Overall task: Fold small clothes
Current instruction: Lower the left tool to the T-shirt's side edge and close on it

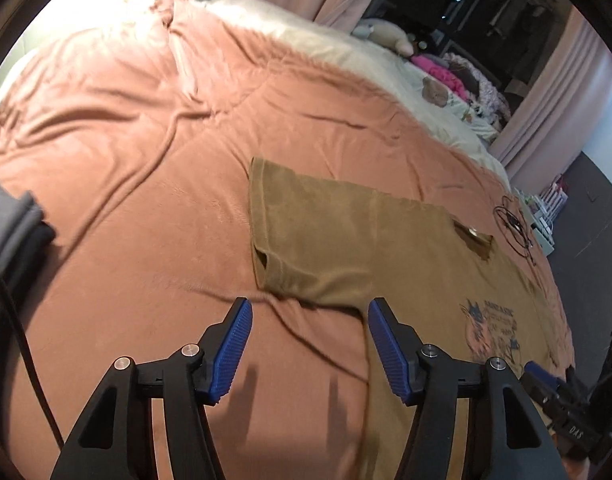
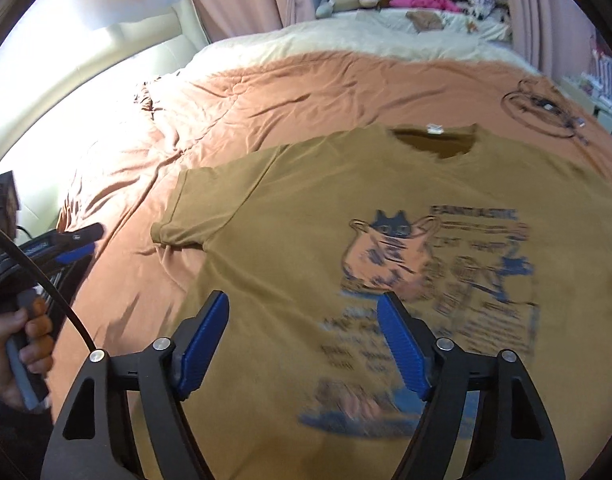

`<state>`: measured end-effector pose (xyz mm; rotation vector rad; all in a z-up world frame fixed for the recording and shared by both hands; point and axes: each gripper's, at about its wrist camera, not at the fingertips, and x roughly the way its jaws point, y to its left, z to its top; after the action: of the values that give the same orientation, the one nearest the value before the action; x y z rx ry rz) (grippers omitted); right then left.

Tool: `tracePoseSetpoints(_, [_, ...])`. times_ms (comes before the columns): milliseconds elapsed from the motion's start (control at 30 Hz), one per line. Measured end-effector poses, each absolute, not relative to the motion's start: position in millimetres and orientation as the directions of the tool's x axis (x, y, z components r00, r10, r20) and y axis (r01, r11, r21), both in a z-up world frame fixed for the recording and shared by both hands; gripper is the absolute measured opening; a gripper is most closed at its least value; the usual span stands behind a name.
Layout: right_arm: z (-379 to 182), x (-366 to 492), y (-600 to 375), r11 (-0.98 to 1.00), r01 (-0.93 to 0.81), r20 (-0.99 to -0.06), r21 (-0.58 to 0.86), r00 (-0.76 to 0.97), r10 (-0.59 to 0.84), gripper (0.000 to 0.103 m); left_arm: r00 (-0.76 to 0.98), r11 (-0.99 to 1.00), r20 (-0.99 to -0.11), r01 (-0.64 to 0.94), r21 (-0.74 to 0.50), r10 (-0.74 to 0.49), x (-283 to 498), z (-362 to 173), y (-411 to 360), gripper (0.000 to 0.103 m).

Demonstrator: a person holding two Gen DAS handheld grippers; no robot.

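Left wrist view: my left gripper (image 1: 308,312) hangs over the salmon-pink bedspread (image 1: 146,152), its two blue ribbed pads (image 1: 232,350) standing apart with nothing between them. Beneath the gap lies bare bedspread; the tip of the right-hand pad sits over the edge of the T-shirt (image 1: 338,240) where the sleeve (image 1: 282,224) meets the body, though whether it touches the cloth I cannot tell. The mustard-brown T-shirt is spread flat, print side up, with its short sleeve pointing toward the upper left and its neck opening (image 1: 476,240) toward the right. A blurred cat print (image 1: 490,332) shows near the lower right, and my right gripper (image 1: 546,380) is partly visible at that edge. A dark line drawing (image 1: 514,226) marks the bedspread beyond the collar. A cream blanket (image 1: 346,52) covers the far part of the bed, with pink curtains (image 1: 554,96) behind it.

Right wrist view: my right gripper (image 2: 304,308) is held above the front of the T-shirt (image 2: 286,208), jaws likewise parted and empty, the pads (image 2: 204,346) clear of one another over the blurred lower part of the cat print (image 2: 438,264). The neck opening (image 2: 438,140), with a small white label, faces away from me. At the left edge a hand (image 2: 22,344) grasps the handle of my left gripper (image 2: 78,242), which sits over the bedspread (image 2: 266,92) just beside the sleeve (image 2: 194,212). A black cable (image 2: 46,276) curves across that corner.
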<state>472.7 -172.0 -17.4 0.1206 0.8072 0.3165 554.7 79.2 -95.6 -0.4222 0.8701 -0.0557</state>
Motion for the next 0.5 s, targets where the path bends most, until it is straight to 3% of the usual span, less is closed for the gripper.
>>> tracePoseSetpoints(67, [-23.8,494.9,-164.6,0.938,-0.241,-0.706,0.248,0.618,0.346,0.064,0.634,0.906,-0.740,-0.142,-0.398,-0.225,574.2,-107.0,86.9,0.062])
tracePoseSetpoints(333, [-45.4,570.7,-133.0,0.913,-0.272,-0.730,0.304,0.550,0.407,0.053,0.565,0.875,-0.774,-0.178,-0.451,-0.284,636.1,-151.9,104.2,0.059])
tracePoseSetpoints(433, [-60.2,597.6,-125.6,0.901,-0.271,-0.731,0.339,0.527,0.433,0.041,0.536,0.861,-0.787,-0.198,-0.469,-0.305,649.8,-166.0,106.7,0.050])
tracePoseSetpoints(500, [-67.6,609.7,-121.0,0.893,-0.271,-0.731,0.359,0.514,0.450,0.037,0.525,0.860,-0.793,-0.203,-0.469,-0.309,654.6,-168.7,105.9,0.032])
